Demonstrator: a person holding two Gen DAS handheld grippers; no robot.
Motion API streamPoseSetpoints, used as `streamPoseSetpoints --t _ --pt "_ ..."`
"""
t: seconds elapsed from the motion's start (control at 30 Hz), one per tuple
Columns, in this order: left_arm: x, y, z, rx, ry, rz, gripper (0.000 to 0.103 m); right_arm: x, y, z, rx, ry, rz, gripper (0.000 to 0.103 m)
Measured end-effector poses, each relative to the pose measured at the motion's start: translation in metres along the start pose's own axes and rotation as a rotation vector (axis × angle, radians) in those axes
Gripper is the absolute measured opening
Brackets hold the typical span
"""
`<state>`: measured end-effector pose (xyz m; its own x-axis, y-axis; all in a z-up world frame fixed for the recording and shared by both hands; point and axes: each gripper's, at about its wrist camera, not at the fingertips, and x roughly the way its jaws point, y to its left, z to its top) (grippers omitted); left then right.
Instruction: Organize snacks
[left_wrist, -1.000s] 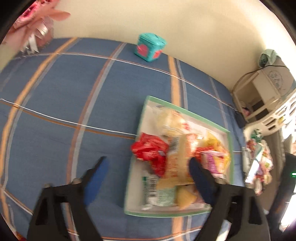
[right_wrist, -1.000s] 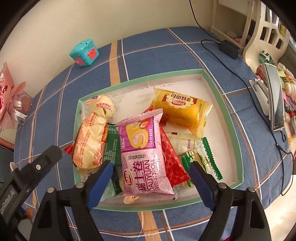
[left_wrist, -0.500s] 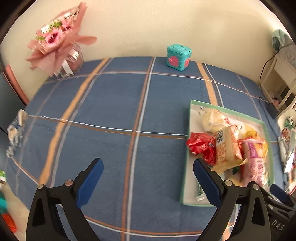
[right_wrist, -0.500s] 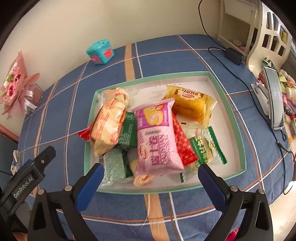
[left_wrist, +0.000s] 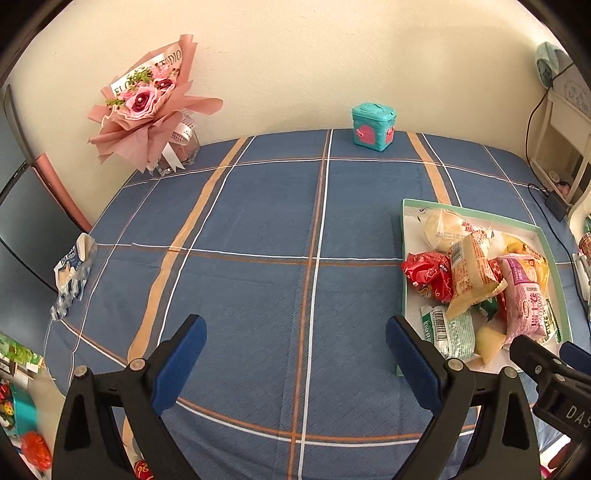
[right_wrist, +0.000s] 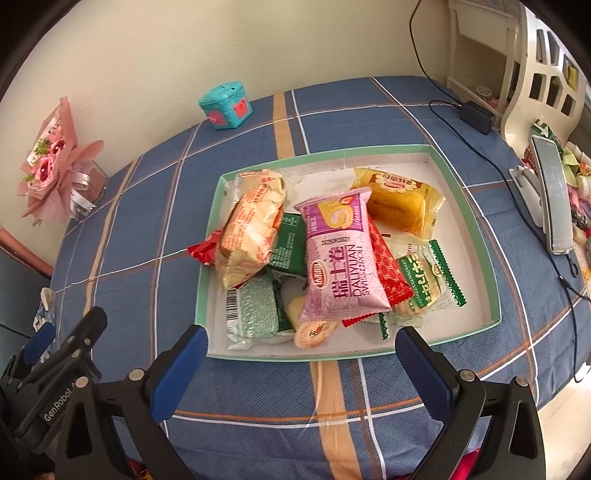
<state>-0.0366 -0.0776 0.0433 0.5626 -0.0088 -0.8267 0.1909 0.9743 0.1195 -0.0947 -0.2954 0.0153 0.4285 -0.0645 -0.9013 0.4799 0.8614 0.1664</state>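
Note:
A white tray with a green rim (right_wrist: 332, 155) sits on the blue plaid cloth and holds several snack packets. A pink Swiss-roll packet (right_wrist: 340, 258) lies on top, with an orange-and-cream packet (right_wrist: 251, 229) to its left, a yellow cake packet (right_wrist: 399, 199) behind it and a red packet (right_wrist: 388, 266) under it. My right gripper (right_wrist: 301, 354) hangs open just in front of the tray's near rim, nothing between its fingers. My left gripper (left_wrist: 295, 343) is open over bare cloth, left of the tray (left_wrist: 469, 211).
A teal toy box (left_wrist: 373, 125) and a pink bouquet (left_wrist: 147, 107) stand by the back wall. A crumpled wrapper (left_wrist: 74, 269) lies at the cloth's left edge. To the right of the tray are a phone on a stand (right_wrist: 554, 192) and a charger with its cable (right_wrist: 476, 114).
The left gripper has swung left, off the tray and over bare cloth. The right gripper's jaws have widened and drawn back from the pink packet, which stays in the tray.

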Motion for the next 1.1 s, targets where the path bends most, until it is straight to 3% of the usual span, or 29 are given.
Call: streamPoseSetpoints --t 0.17,0.53,1.1 --pt "-0.003 0.005 -0.003 0.004 -0.002 0.04 0.098 -0.005 0.008 -0.004 -0.027 -0.014 -0.001 0.103" --pt "-0.006 0.01 -0.003 0.001 0.005 0.006 0.098 -0.007 0.019 -0.006 -0.075 -0.022 -0.021 0.103" --pt "0.004 0.021 -0.005 -0.017 0.07 0.031 0.098 -0.003 0.035 -0.007 -0.143 -0.015 -0.047 0.103"
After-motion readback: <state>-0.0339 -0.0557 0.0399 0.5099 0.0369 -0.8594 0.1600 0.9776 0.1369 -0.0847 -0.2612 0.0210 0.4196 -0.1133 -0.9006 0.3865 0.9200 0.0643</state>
